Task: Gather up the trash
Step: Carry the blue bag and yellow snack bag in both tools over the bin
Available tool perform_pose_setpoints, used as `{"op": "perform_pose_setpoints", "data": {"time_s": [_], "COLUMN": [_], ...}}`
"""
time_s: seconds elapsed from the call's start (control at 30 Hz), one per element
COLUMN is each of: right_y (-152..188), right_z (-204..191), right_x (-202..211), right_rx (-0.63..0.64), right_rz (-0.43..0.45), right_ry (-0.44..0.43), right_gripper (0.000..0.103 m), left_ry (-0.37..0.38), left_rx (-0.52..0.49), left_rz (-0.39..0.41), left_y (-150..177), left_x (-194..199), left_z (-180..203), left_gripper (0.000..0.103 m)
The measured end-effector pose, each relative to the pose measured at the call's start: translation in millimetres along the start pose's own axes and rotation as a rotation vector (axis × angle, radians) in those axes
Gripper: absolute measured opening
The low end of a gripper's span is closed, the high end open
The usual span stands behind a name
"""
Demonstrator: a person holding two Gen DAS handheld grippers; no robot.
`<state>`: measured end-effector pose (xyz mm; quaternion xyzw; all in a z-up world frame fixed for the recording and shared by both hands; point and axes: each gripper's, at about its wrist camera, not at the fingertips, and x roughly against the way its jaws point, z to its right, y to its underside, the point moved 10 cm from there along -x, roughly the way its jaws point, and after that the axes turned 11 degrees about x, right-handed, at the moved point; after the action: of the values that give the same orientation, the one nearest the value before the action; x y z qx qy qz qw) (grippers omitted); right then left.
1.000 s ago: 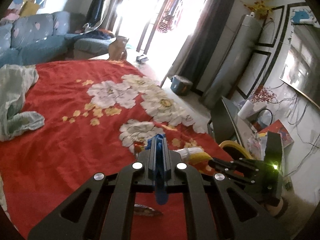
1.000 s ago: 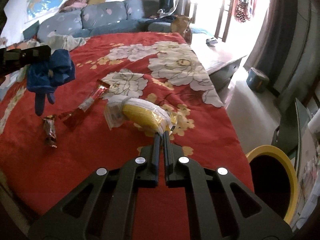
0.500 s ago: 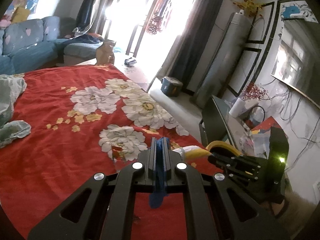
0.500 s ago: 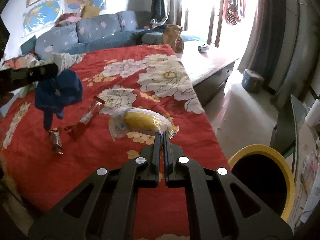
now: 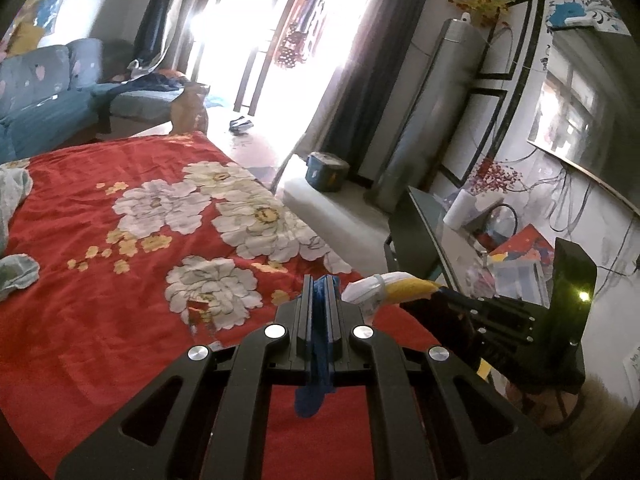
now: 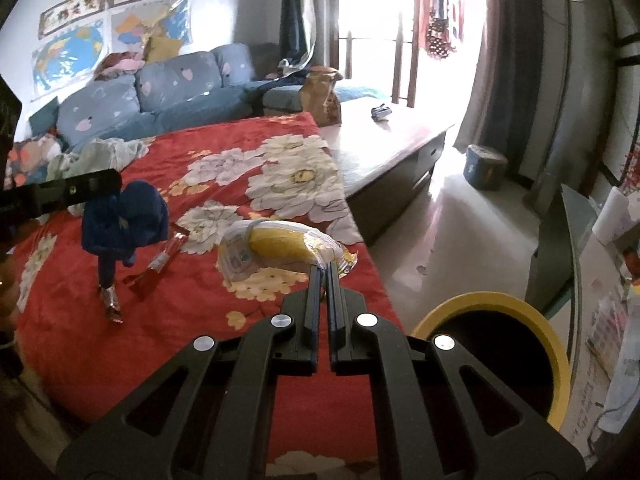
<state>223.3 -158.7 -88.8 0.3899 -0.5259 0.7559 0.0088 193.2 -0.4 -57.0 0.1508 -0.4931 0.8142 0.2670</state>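
My left gripper is shut on a crumpled blue glove, held above the red flowered bedspread; the glove also shows in the right wrist view. My right gripper is shut on the edge of a yellow and clear plastic wrapper, lifted off the bed; it also shows in the left wrist view. A yellow-rimmed black bin stands at the bed's right side, below and right of the right gripper. Red snack wrappers and a small brown wrapper lie on the bed.
A blue sofa stands behind the bed. A low wooden table with a brown bag is beyond the bed. A glass desk with clutter is at the right. Pale cloth lies on the bed's left.
Both grippers have risen and moved right toward the bin with their loads. The yellow wrapper has come up off the bedspread, and the bin rim shows larger in the right wrist view.
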Motion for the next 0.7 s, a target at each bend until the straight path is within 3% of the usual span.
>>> {"op": "perform_pose_setpoints", "data": {"time_s": [0.7], "right_y": [28], "right_z": [87], "right_x": [38], "right_rx": [-0.155], "right_rz": [0.014], "right_ry": [0.147], "right_gripper": [0.001], "left_ry": [0.115], "left_rx": [-0.082], "left_rz": [-0.062], "left_y": [25], "left_x": [-31], "left_z": [75], "left_gripper": [0.005]}}
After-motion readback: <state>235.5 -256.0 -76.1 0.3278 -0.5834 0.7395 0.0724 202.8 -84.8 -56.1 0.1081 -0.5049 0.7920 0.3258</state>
